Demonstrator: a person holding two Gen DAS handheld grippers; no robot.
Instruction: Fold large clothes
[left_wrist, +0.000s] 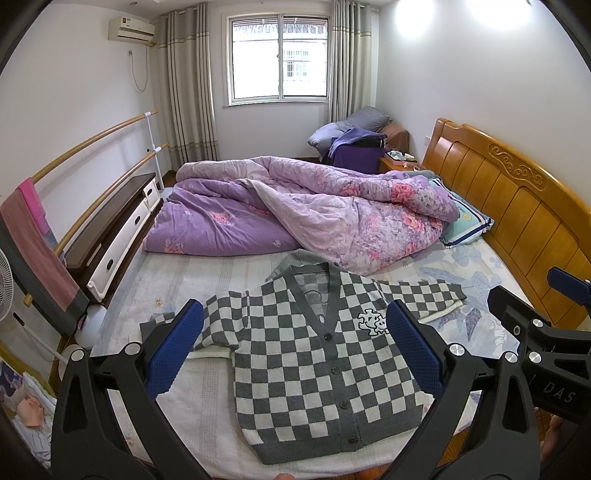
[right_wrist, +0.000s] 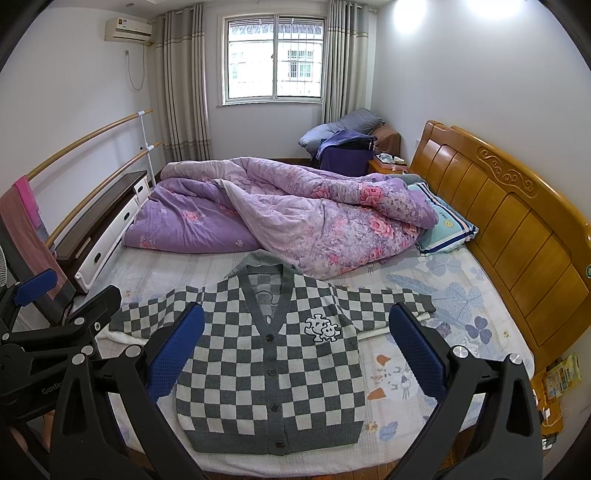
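While both claws hung spread and empty, we logged the checkered cardigan (right_wrist: 273, 369) flat, lower centre of frame | left gripper (left_wrist: 295, 347), right gripper (right_wrist: 295, 347) apart from it | risk: loose sleeves dragging, purple quilt (right_wrist: 295, 214) overlapping collar, snagging fold.

The left gripper (left_wrist: 295, 321) has black angular arms with round silver screws and blue textured pads (left_wrist: 173, 347). The right gripper (right_wrist: 295, 325) is built alike, black with blue pads (right_wrist: 417, 350); white lettering marks both bodies, "DAS" on the right one, "GenRo" on the left
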